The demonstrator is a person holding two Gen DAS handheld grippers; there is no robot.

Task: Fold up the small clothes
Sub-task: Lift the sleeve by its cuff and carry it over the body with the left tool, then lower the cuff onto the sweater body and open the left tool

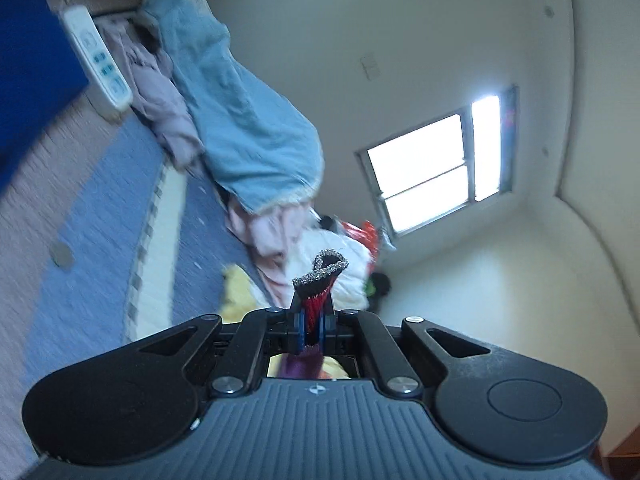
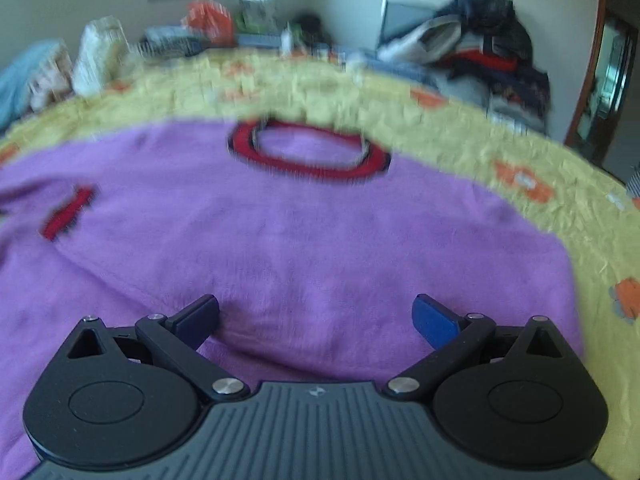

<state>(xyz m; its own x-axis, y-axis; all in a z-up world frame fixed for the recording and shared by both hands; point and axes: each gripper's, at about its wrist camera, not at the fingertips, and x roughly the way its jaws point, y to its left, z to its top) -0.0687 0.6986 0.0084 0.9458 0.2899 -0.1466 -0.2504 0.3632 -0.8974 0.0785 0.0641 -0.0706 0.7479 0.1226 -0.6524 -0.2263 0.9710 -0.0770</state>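
A purple knit sweater (image 2: 288, 240) lies spread flat on a yellow flowered blanket (image 2: 500, 140). Its red and black collar (image 2: 308, 148) points away from me, and one red-trimmed cuff (image 2: 66, 214) lies at the left. My right gripper (image 2: 316, 320) hovers open just over the sweater's near edge, nothing between its fingers. In the left wrist view my left gripper (image 1: 314, 316) is shut on a red, black and grey ribbed cuff (image 1: 320, 276) of the sweater. The cuff is lifted up, with purple fabric (image 1: 300, 366) showing under the fingers.
A blue towel (image 1: 248, 120) and pink clothes (image 1: 160, 96) are heaped on a striped bed cover. A white remote (image 1: 98, 58) lies beside a blue sleeve (image 1: 28, 72). A clothes pile (image 2: 480, 52), bags (image 2: 208, 20) and a window (image 1: 436, 168) stand beyond.
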